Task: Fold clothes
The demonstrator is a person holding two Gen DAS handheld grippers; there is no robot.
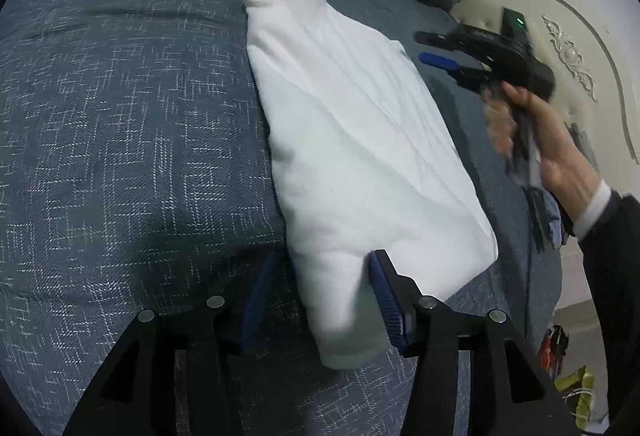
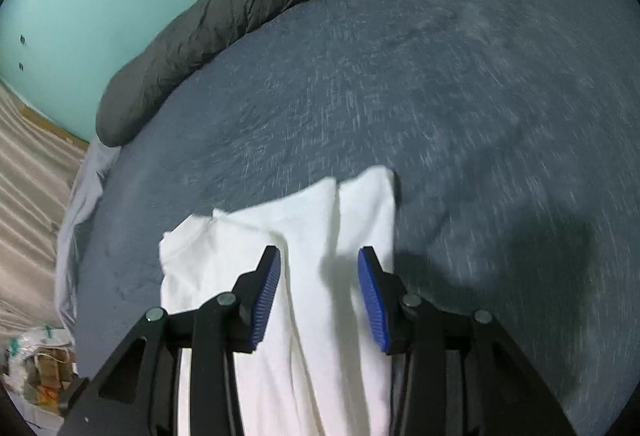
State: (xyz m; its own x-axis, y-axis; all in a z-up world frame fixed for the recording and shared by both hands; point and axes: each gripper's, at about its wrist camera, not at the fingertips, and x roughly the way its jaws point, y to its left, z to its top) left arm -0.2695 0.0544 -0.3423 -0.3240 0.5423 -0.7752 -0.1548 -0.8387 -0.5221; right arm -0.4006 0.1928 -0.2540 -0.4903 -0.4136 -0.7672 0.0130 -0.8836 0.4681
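The left gripper (image 1: 320,300) stands with its blue-padded fingers (image 1: 386,300) apart around the near end of the folded white garment (image 1: 352,139), the cloth lying between them and not visibly pinched. The right gripper (image 2: 318,292), held in a person's hand (image 1: 560,155) at the right, hangs above the garment's far end with fingers (image 2: 266,292) parted and nothing between them. The garment lies lengthwise on the blue patterned bed (image 1: 120,115), with a dark quilt (image 2: 240,7) bunched along the bed's far edge.
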